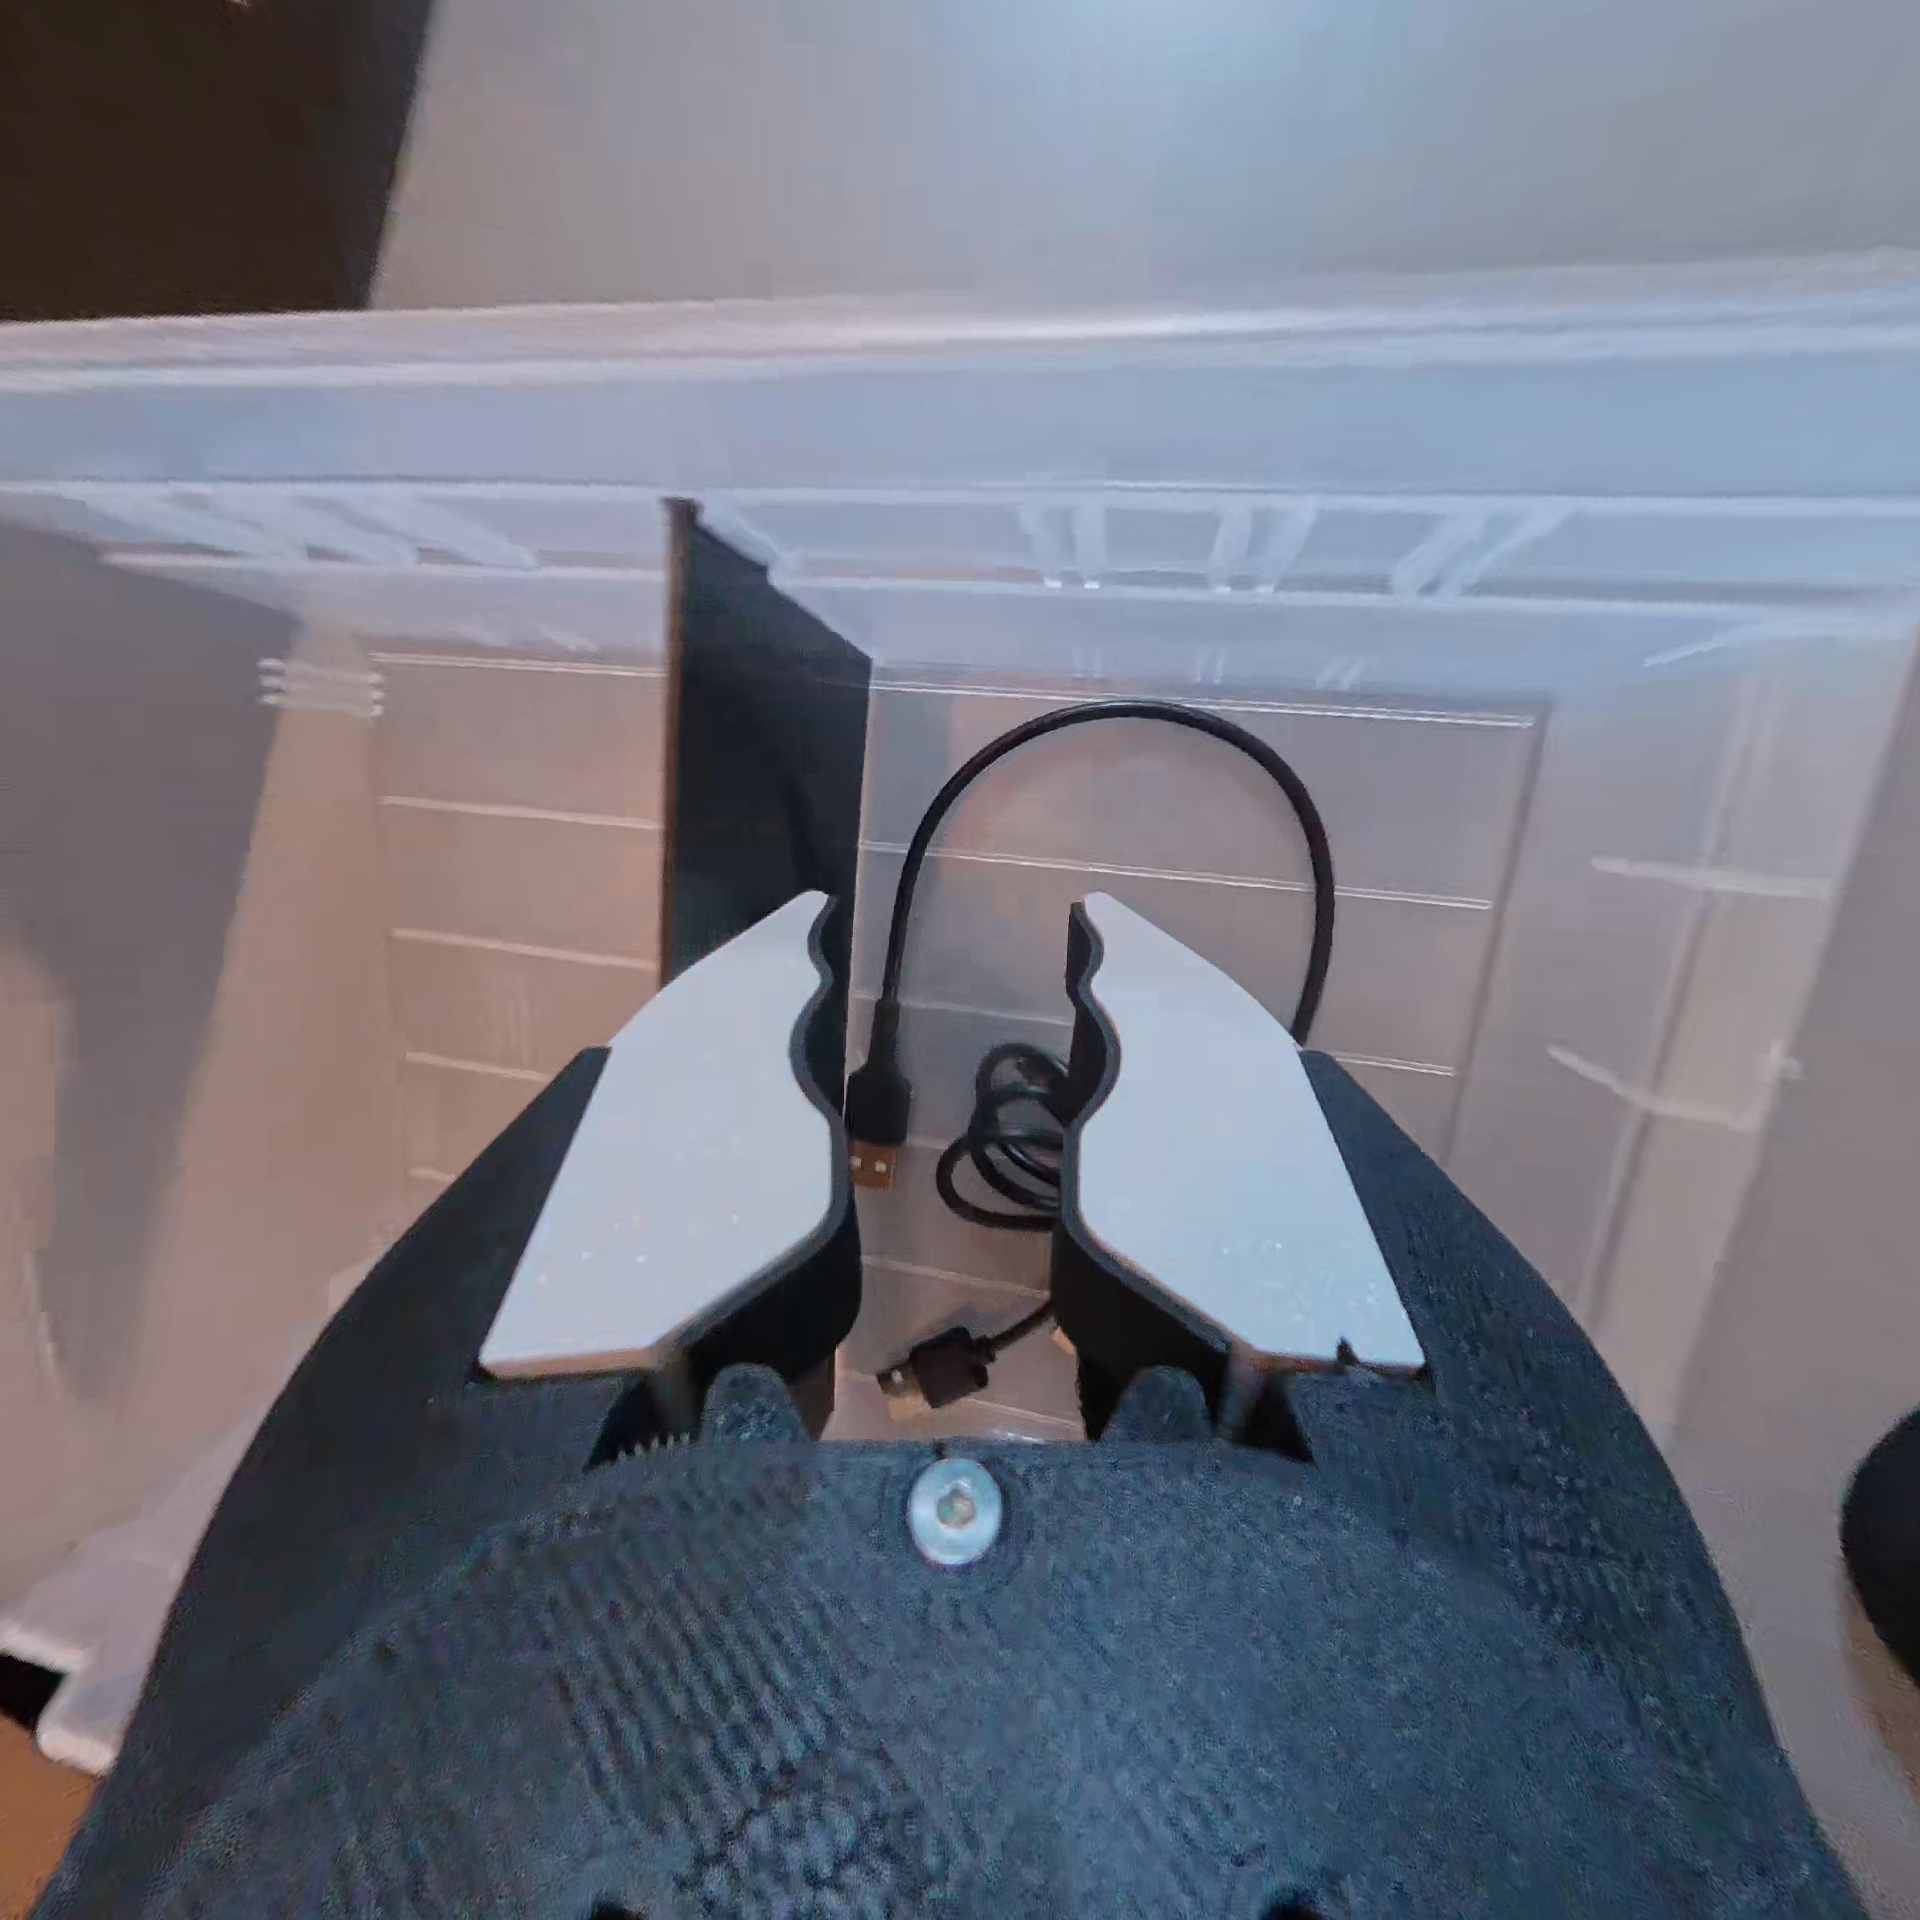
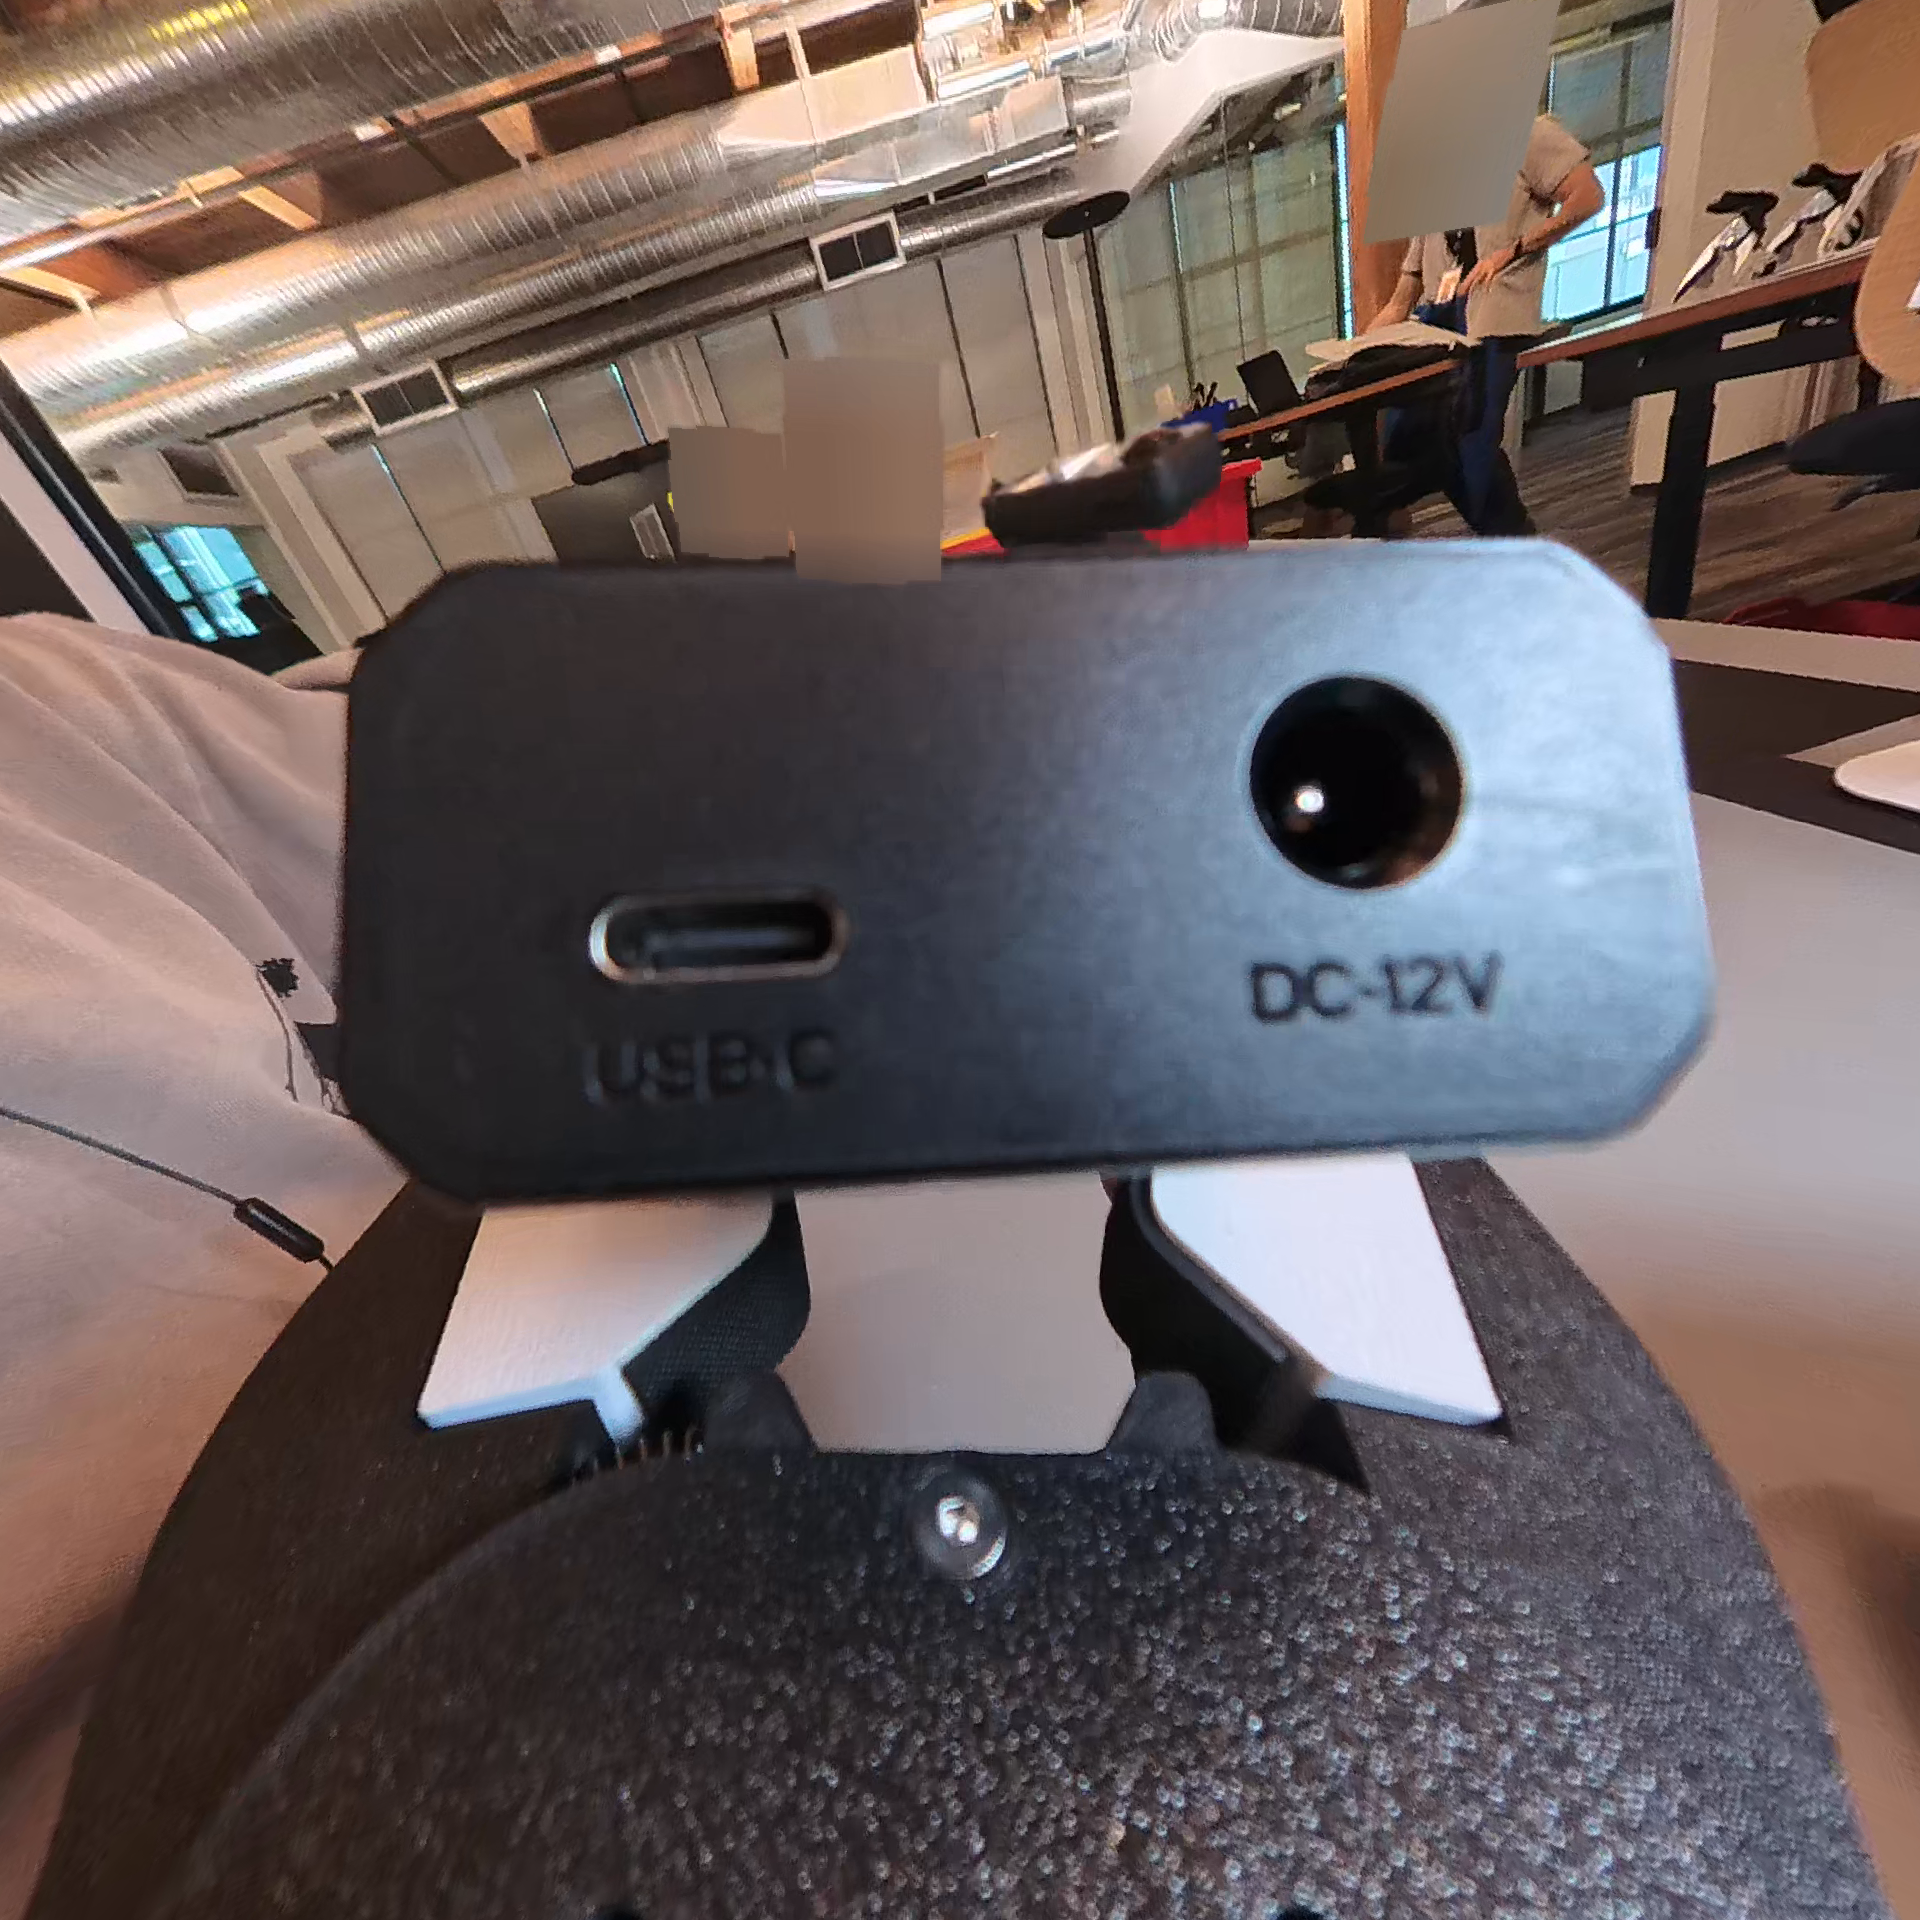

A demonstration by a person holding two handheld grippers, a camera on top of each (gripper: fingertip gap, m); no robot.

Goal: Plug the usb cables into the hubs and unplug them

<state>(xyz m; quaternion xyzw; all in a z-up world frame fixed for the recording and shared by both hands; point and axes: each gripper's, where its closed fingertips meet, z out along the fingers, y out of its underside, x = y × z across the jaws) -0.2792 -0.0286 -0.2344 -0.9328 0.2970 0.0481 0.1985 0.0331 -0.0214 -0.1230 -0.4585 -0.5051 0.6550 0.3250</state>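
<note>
In the left wrist view my left gripper (image 1: 951, 909) is open over a clear plastic bin (image 1: 1143, 582). A black USB cable (image 1: 1122, 714) lies in the bin, arched and coiled. Its USB-A plug (image 1: 878, 1127) sits between my fingers, untouched. A second black plug (image 1: 935, 1371) lies nearer my palm. In the right wrist view my right gripper (image 2: 951, 1174) holds a black hub (image 2: 1018, 831) up in the air, end face towards the camera. That face has a small oval port (image 2: 717, 935) and a round socket (image 2: 1351, 784). The hub hides my fingertips.
A black flat slab (image 1: 764, 779) stands upright in the bin, left of the cable. A dark round object (image 1: 1886, 1538) shows at the right edge. In the right wrist view, a pale sleeve (image 2: 135, 935) is at left, and people (image 2: 1507, 260) stand by long tables (image 2: 1714, 301) far behind. Some 35 cm of space lies between my two pairs of fingers.
</note>
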